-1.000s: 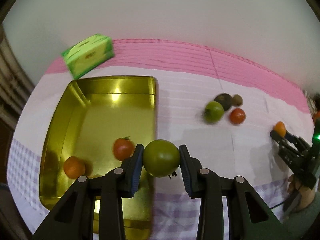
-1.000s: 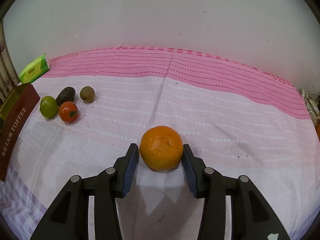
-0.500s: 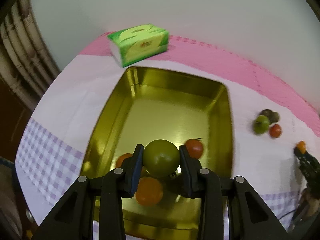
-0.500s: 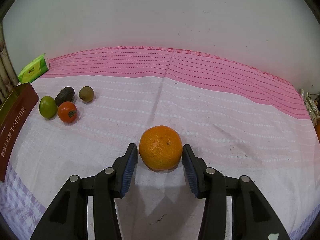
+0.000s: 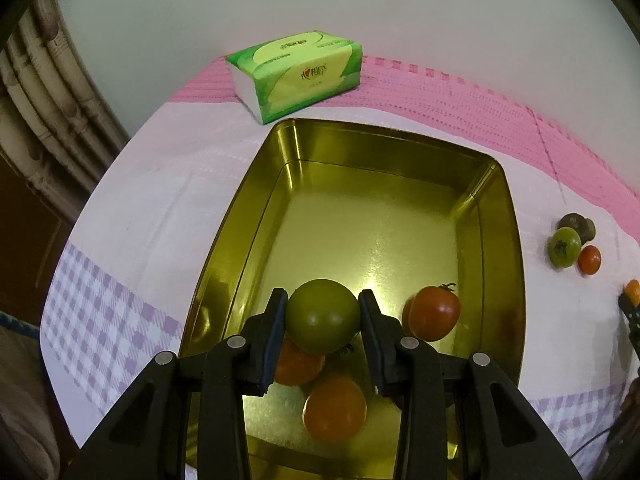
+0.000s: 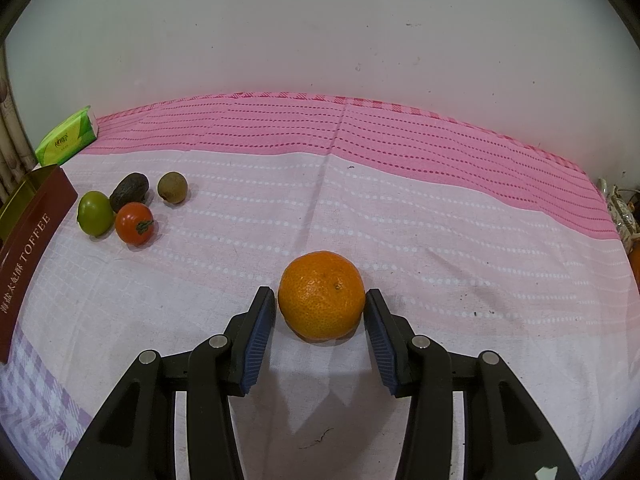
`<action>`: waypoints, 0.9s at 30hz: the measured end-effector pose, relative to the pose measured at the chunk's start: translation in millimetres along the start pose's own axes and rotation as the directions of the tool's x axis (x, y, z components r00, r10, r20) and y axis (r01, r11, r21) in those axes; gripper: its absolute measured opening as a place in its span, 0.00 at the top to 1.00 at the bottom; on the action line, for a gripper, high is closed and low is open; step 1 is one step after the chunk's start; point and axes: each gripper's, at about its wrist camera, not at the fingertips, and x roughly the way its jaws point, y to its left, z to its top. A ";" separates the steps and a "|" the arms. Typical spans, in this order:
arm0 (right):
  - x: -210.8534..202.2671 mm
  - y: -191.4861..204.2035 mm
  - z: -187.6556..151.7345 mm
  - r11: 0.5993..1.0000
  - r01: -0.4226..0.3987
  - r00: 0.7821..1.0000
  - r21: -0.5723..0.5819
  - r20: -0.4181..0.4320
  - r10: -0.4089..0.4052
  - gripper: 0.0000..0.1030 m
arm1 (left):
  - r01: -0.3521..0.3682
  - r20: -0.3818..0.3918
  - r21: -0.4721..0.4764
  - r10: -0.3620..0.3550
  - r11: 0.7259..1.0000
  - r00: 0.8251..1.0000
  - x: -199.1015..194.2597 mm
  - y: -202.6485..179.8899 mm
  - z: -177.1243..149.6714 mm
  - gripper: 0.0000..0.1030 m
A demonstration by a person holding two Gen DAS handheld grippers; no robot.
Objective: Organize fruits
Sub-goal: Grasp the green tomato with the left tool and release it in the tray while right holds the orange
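Observation:
My left gripper (image 5: 322, 316) is shut on a green tomato (image 5: 322, 315) and holds it over the near end of the gold tin tray (image 5: 384, 160). In the tray lie a red tomato (image 5: 434, 312) and two orange fruits (image 5: 335, 408), one partly hidden under the green tomato. My right gripper (image 6: 320, 312) is open around an orange (image 6: 321, 295) that rests on the cloth; the pads stand just beside it. A green fruit (image 6: 95, 213), red tomato (image 6: 134, 223), avocado (image 6: 129, 192) and kiwi (image 6: 172, 187) lie in a group at the left.
A green tissue pack (image 5: 296, 74) lies behind the tray on the pink cloth; it also shows in the right wrist view (image 6: 66, 142). The tray's brown outer wall (image 6: 28, 240) is at the left of the right wrist view. A wall runs behind the table.
My left gripper has carried the green tomato leftward from beside the tray to over its near end. The right gripper has stayed around the orange.

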 end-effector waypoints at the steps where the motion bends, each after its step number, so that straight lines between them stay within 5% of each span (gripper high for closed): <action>1: -0.2 0.1 0.0 1.000 0.000 1.000 0.000 0.000 0.000 0.58 | -0.002 -0.004 0.002 0.002 1.000 1.000 1.4 -0.5 -0.2 0.63; 15: 0.0 -0.8 1.4 1.000 -0.003 1.000 -0.005 0.003 0.003 0.62 | -0.010 -0.016 0.044 0.011 0.999 1.000 6.6 -2.7 -6.6 0.61; 27: -1.2 0.0 2.3 0.999 0.016 1.000 0.029 -0.002 -0.016 0.65 | 0.005 0.062 0.084 -0.010 0.996 0.998 -24.8 0.1 -9.2 0.38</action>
